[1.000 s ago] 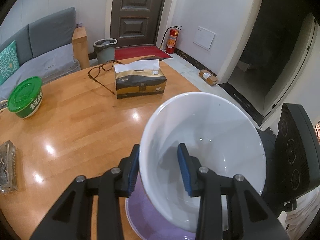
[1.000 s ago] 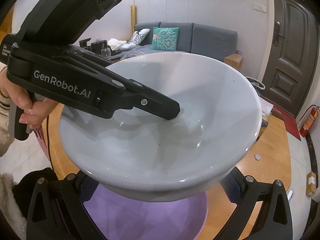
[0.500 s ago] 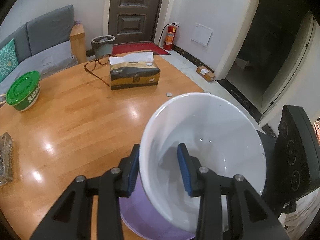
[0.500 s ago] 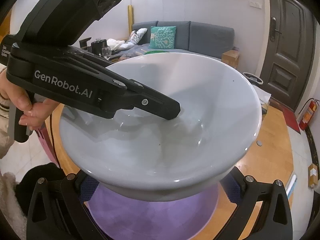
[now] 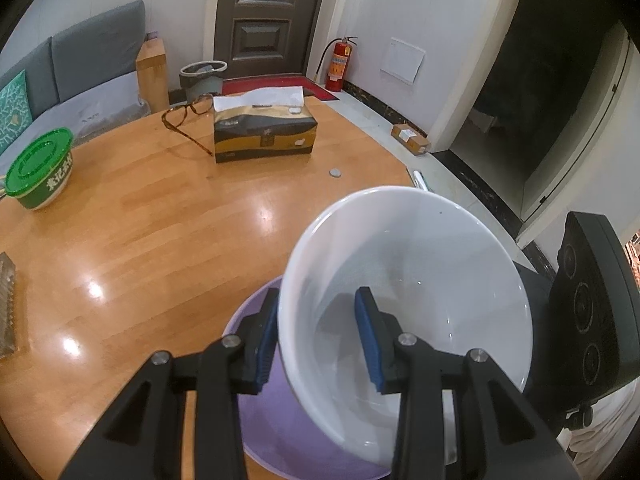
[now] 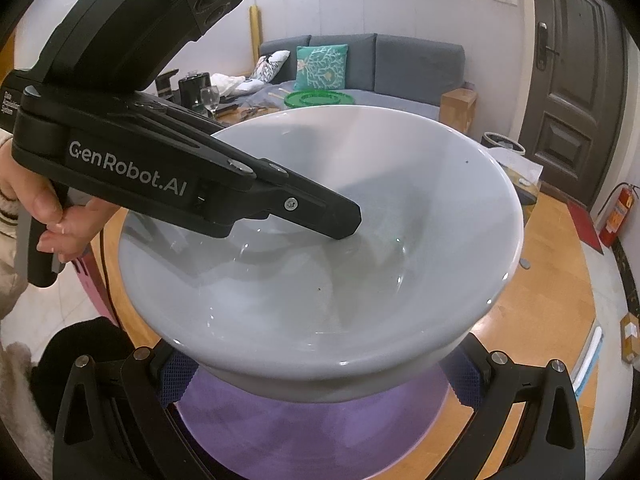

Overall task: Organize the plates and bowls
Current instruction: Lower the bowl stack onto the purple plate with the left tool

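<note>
My left gripper (image 5: 318,330) is shut on the near rim of a large white bowl (image 5: 416,280), one blue pad inside and one outside. It holds the bowl tilted above a purple plate (image 5: 276,432) near the wooden table's (image 5: 140,220) front edge. In the right wrist view the same bowl (image 6: 320,280) fills the frame over the purple plate (image 6: 304,432), with the left gripper's finger (image 6: 320,216) reaching into it. My right gripper (image 6: 320,376) is open, its pads wide apart under the bowl on either side of the plate.
On the table stand a tissue box (image 5: 264,128), glasses (image 5: 188,114), a green-lidded bowl (image 5: 38,168), a coin (image 5: 335,172) and a clear box (image 5: 8,304) at the left edge. A sofa (image 5: 80,72), bin (image 5: 202,78) and door (image 5: 264,16) lie beyond.
The left gripper and bowl have risen and drawn back from the table's far side; more of the purple plate shows beneath. The right gripper stays open under the bowl.
</note>
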`<state>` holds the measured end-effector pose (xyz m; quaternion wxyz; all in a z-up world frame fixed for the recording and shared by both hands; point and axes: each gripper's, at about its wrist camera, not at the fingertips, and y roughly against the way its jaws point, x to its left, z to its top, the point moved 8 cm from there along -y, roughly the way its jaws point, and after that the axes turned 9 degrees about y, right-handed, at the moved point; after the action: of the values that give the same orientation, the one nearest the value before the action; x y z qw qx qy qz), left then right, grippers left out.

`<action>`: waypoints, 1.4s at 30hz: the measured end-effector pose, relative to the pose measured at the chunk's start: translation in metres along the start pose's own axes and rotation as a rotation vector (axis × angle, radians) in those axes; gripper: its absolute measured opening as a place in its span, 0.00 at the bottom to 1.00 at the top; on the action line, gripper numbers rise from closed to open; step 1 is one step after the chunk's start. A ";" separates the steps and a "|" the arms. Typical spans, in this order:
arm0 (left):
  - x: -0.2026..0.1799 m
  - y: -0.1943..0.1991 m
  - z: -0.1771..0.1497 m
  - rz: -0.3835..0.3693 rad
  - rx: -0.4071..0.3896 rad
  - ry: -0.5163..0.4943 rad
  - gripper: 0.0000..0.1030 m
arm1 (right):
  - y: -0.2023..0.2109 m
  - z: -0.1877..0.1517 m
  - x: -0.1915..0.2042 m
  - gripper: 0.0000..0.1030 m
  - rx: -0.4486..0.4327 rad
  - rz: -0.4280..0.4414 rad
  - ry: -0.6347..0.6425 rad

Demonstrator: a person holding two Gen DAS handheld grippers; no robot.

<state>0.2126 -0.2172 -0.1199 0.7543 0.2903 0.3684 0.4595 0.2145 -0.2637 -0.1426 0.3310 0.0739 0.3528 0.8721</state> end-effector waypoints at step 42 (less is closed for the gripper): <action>0.010 -0.033 -0.026 -0.017 0.080 0.028 0.33 | -0.049 -0.015 0.001 0.98 0.075 0.042 -0.029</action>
<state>0.2101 -0.2196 -0.1630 0.7407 0.3103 0.3995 0.4421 0.2337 -0.2456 -0.1864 0.3148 0.1063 0.3787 0.8638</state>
